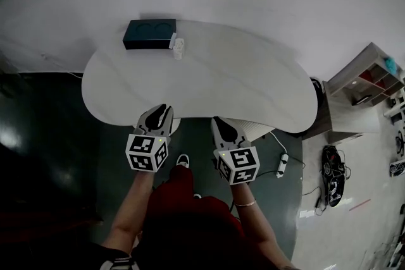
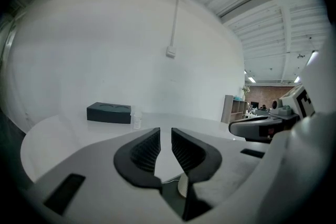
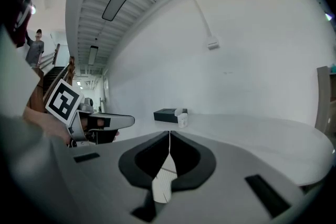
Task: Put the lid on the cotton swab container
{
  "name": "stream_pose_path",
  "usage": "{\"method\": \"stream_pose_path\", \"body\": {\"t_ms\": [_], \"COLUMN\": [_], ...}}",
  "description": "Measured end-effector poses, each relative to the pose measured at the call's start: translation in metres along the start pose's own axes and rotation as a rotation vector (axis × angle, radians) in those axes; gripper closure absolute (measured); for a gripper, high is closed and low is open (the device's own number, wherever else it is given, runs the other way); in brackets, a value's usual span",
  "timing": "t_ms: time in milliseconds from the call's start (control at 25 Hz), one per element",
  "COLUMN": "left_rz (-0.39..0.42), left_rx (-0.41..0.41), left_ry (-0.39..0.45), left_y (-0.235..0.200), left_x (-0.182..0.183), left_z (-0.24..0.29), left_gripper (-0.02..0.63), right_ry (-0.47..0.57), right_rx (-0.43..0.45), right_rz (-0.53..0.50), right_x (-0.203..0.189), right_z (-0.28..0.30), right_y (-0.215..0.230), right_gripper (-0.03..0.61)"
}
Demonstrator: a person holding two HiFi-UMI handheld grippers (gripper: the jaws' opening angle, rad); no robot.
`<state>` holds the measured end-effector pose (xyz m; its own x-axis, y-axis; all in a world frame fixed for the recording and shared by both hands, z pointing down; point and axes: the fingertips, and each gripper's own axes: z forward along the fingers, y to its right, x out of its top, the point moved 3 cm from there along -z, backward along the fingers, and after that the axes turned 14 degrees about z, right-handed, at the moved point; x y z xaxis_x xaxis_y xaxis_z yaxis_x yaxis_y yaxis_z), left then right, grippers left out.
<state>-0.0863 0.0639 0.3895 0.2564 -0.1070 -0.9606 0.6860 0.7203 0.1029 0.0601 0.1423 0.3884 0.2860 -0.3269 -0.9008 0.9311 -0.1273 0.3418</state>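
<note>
A small clear cotton swab container point(image 1: 178, 47) stands at the far left of the white table point(image 1: 253, 85), touching a dark box point(image 1: 149, 33). It also shows small and far off in the left gripper view, container point(image 2: 137, 119), and in the right gripper view, container point(image 3: 182, 119). I cannot make out a separate lid at this distance. My left gripper point(image 1: 161, 112) hovers over the table's near edge, shut and empty point(image 2: 166, 131). My right gripper point(image 1: 221, 125) is beside it, jaws together with nothing between them point(image 3: 169, 134).
The dark box point(image 2: 109, 113) has two round recesses in its top. A wooden shelf unit point(image 1: 367, 82) stands to the table's right. A power strip point(image 1: 283, 164) and cables lie on the floor below the table's near edge.
</note>
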Motion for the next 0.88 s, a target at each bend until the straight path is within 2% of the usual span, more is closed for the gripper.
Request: {"method": "stream_pose_path", "body": {"t_ms": [560, 880], "left_rz": [-0.019, -0.014], "left_rx": [-0.029, -0.056], "left_ry": [-0.059, -0.101], "left_y": [-0.063, -0.091], "left_x": [-0.008, -0.014], "left_z": [0.093, 0.139], "left_gripper": [0.525, 0.466], "right_ry": [-0.044, -0.058], "right_rx": [-0.034, -0.076], "right_rz": [0.033, 0.040], "right_x": [0.021, 0.031], "right_z": [0.092, 0.132], "right_y": [0.031, 0.047], "right_gripper": [0.561, 0.561]}}
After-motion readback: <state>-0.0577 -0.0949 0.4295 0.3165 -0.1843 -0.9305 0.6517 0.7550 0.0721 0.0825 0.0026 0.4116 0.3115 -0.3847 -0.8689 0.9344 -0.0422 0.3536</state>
